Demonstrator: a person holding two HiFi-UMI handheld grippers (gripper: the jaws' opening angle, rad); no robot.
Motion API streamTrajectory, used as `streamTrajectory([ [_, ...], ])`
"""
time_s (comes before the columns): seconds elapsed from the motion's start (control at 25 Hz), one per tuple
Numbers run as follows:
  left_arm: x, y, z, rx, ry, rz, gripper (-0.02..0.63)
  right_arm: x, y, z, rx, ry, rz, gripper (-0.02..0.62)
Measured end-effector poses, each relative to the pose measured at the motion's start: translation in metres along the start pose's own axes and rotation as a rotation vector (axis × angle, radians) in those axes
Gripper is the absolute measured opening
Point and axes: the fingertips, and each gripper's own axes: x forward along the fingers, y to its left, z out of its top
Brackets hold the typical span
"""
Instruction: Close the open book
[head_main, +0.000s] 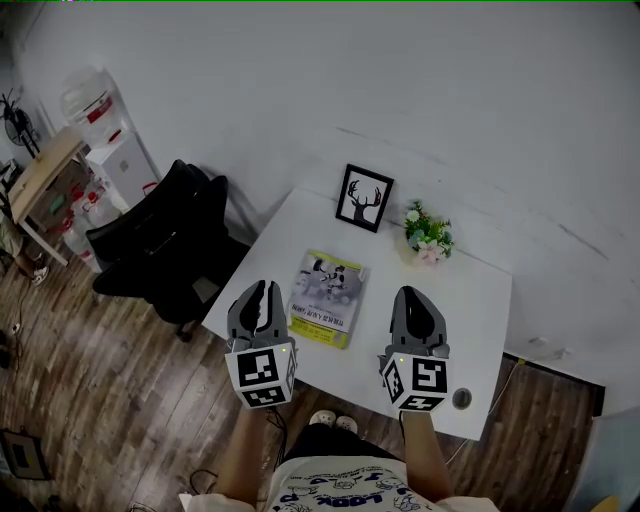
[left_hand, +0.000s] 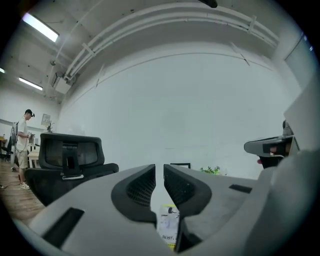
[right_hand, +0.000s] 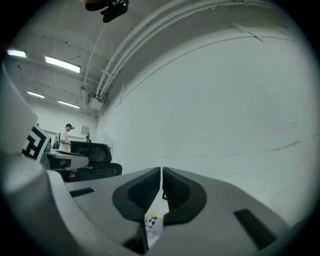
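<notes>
The left claw (head_main: 263, 288) and the right claw (head_main: 416, 293) are held side by side in front of the person's body, well apart from each other, both pointing away toward the far side, each with its marker cube (head_main: 262, 372) at the near end. The left claw's jaws stand a narrow gap apart with nothing gripped between them, while the right claw's jaws are drawn together to a hairline slit, also empty. A bare forearm (head_main: 243, 452) runs back from each claw toward the torso at the near edge.
</notes>
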Motion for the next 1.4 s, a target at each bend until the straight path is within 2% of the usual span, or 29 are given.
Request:
streamTrajectory([
  [0.2, -0.012, -0.004, 0.034, 0.081, -0.061, 0.022, 0.051, 0.0, 0.002, 0.013, -0.007, -0.029, 0.009, 0.031],
  [0.4, -0.019, -0.006, 0.054, 0.08, -0.099, 0.025, 0.043, -0.001, 0.003, 0.025, -0.009, -0.053, 0.014, 0.031],
  [0.6, -0.02, -0.005, 0.059, 0.059, -0.101, 0.032, 0.038, 0.001, 0.005, 0.03, -0.012, -0.061, 0.022, 0.031],
  [1.4, -0.018, -0.018, 0.056, 0.076, -0.082, -0.012, 0.037, 0.002, 0.007, 0.031, -0.024, -0.054, 0.03, 0.031],
])
